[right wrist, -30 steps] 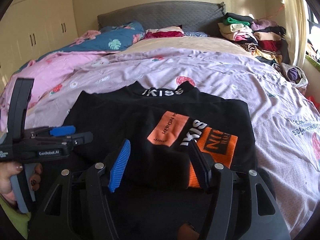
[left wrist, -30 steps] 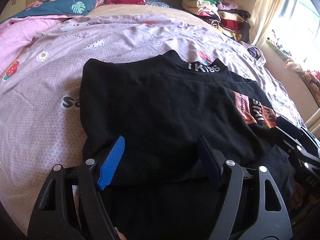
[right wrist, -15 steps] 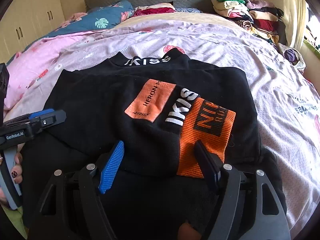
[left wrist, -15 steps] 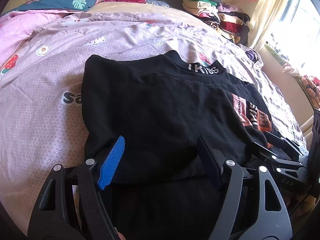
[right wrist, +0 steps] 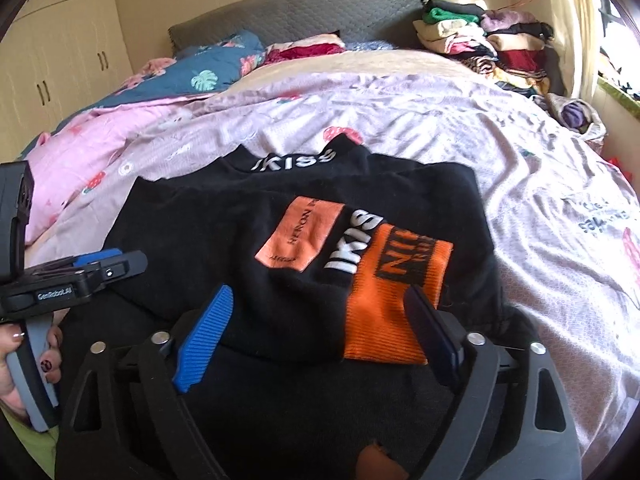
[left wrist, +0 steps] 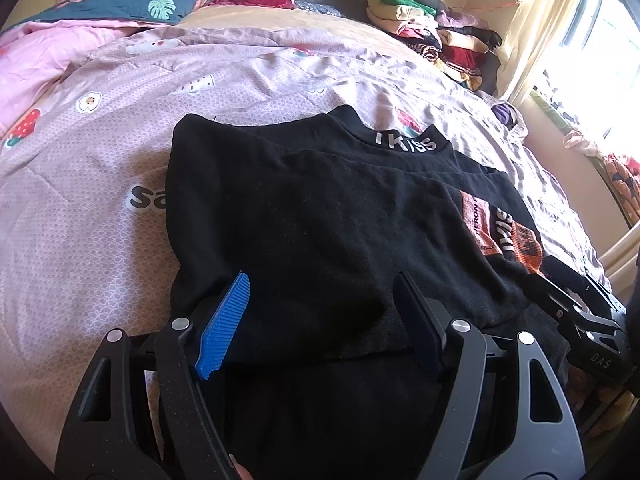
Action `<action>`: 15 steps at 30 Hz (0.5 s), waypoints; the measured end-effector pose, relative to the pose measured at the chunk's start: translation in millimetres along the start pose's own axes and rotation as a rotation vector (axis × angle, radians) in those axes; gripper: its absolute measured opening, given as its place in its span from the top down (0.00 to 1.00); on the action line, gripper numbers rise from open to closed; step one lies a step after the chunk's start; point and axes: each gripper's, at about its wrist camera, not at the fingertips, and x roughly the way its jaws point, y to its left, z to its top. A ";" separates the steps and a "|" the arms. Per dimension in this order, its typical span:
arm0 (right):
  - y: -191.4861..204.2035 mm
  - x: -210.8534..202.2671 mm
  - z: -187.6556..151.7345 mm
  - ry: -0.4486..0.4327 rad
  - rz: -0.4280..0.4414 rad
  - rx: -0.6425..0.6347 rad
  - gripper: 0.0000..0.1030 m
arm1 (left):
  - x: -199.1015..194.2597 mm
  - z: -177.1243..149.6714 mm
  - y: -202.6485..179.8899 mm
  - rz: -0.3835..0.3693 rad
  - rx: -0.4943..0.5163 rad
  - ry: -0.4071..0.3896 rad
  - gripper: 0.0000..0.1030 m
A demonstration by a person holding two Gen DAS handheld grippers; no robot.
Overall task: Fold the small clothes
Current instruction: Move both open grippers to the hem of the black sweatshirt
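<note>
Black top (right wrist: 224, 240) folded hem-to-collar on bedspread (right wrist: 420, 120) | left gripper (left wrist: 320, 316) wide, fabric between, unpinched | right gripper (right wrist: 320, 328) opening over fold | likely one fold left

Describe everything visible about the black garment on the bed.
The black garment is a soft knit top lying on the lilac printed bedsheet. Its high collar, lettered IKISS in white, points toward the headboard. Sleeves are folded across it, showing an orange patch and orange cuff. The near edge lies between both grippers' fingers, unpinched.
</note>
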 end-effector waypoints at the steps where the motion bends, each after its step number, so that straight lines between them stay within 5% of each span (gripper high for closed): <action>1: -0.2 -0.6 0.1 -0.006 -0.003 0.003 0.11 | -1.2 0.3 -0.6 0.000 -0.001 -0.003 0.36; 9: -11.6 -11.0 0.3 -0.052 0.009 0.070 0.05 | -9.2 1.1 -3.2 -0.012 -0.014 -0.013 0.35; 12: -12.6 -15.1 -0.1 -0.067 0.010 0.081 0.05 | -12.8 1.8 -1.6 -0.024 -0.039 -0.020 0.18; 15: -12.7 -18.9 -0.3 -0.081 0.014 0.087 0.04 | -17.1 2.4 -4.0 -0.012 -0.033 -0.030 0.17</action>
